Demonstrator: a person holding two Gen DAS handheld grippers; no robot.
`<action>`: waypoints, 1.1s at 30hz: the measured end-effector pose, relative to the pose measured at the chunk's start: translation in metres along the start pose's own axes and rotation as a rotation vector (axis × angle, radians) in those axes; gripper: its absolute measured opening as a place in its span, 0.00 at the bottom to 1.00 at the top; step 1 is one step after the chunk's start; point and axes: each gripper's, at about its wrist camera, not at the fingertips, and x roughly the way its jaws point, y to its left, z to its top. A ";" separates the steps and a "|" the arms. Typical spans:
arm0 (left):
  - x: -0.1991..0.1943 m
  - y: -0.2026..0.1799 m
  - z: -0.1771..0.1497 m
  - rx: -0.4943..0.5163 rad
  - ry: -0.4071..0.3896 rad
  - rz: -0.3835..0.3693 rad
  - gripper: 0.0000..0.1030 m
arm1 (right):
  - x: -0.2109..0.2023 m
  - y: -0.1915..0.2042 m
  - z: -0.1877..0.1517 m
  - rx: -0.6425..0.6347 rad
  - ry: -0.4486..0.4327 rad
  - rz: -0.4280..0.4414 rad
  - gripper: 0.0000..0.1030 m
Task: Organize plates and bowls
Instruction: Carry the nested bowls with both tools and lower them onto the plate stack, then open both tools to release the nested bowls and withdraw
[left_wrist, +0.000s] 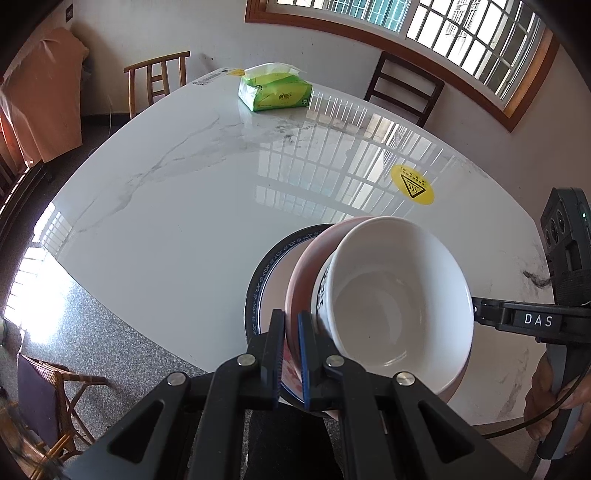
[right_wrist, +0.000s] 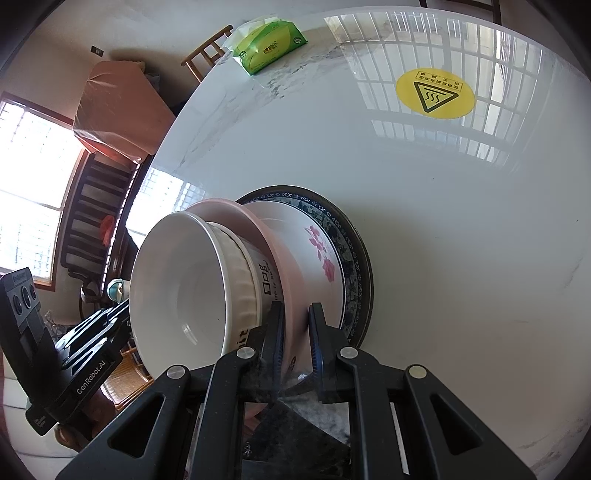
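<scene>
Already the dishes sit gathered in one pile near the front edge of the bench (left_wrist: 166, 192): a white bowl (left_wrist: 399, 295) nests in a pink plate (left_wrist: 306, 266), which lies over a blue-rimmed plate (left_wrist: 258, 280) with pink flowers painted inside. The pile looks tilted in both views, though the fisheye makes it hard to say how much.

The left claw (left_wrist: 291, 328) is clamped on the pink plate's rim on one side, and the right claw (right_wrist: 295, 317) pinches the same pink rim on the opposite side, so both hands grip the stack together.

Stacking seems done, to my eye; what likely remains is carrying or settling the pile where it belongs and letting go. No other loose dish shows on the bench.

Farther off lie a green tissue pack (left_wrist: 275, 90) and a round yellow warning sticker (left_wrist: 413, 184), well apart from the stack.
</scene>
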 end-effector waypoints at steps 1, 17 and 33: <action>0.000 0.000 0.000 0.002 -0.004 0.003 0.06 | 0.000 0.000 0.000 0.001 0.001 0.002 0.13; -0.001 -0.001 -0.002 0.024 -0.103 0.057 0.09 | 0.001 0.002 0.005 -0.006 -0.034 0.027 0.14; -0.043 -0.005 -0.033 0.065 -0.429 0.114 0.26 | -0.057 0.031 -0.039 -0.194 -0.585 -0.083 0.38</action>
